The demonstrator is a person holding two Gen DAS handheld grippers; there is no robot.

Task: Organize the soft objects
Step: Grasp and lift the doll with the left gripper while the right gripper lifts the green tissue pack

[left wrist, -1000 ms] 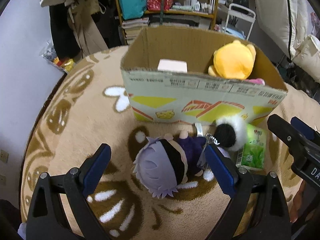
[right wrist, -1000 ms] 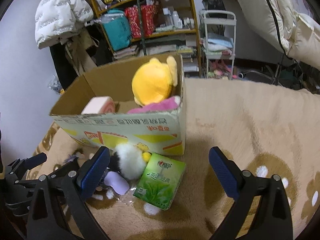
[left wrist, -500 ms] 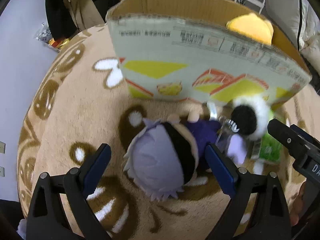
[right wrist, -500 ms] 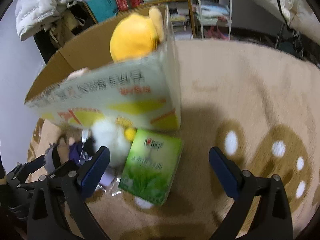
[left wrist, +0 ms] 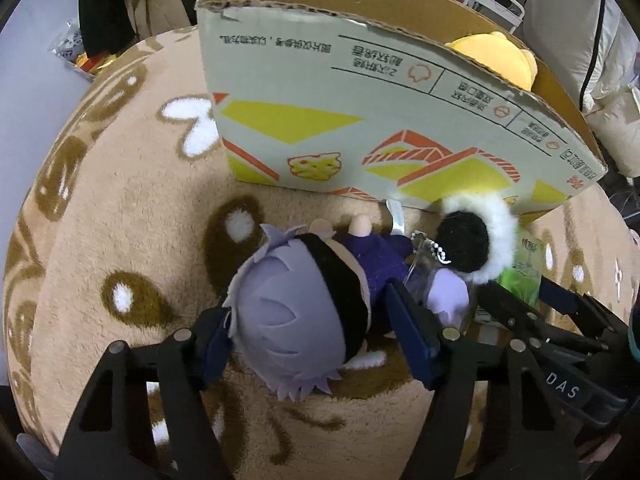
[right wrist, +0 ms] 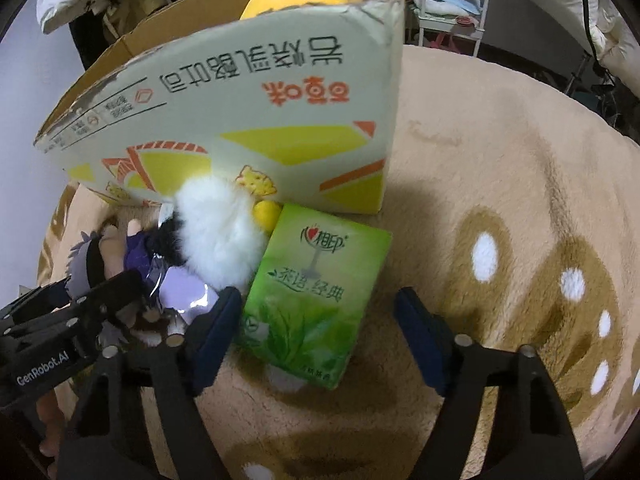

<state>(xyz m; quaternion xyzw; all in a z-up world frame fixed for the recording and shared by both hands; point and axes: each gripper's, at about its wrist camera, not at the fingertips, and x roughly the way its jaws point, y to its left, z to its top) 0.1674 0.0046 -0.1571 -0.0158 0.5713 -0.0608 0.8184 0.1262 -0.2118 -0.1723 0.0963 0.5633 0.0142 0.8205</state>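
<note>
- At the far left we see the tan rug (left wrist: 132,216) with its brown and white patches; it carries everything here.
- Our left gripper (left wrist: 316,330) sits low over the rug, its blue pads on either side of the plush doll (left wrist: 304,312), which lies face-down with its lilac-haired head toward the camera. The jaws straddle the head; we cannot tell whether the pads press it yet.
- Behind the doll stands the cardboard box (left wrist: 360,120), its printed wall blocking the way forward. A yellow plush (left wrist: 496,60) peeks over the rim inside it.
- Just right of the doll lies a black-and-white pompom (left wrist: 476,240), touching the box wall, with a small lilac item in clear wrap (left wrist: 444,292) beside it.
- Next comes the green tissue pack (right wrist: 312,300), flat on the rug just in front of the box corner and touching the pompom.
- Our right gripper (right wrist: 320,336) is spread wide, fingers either side of the tissue pack's near end; the left pad is close to its edge, the right pad apart.
</note>
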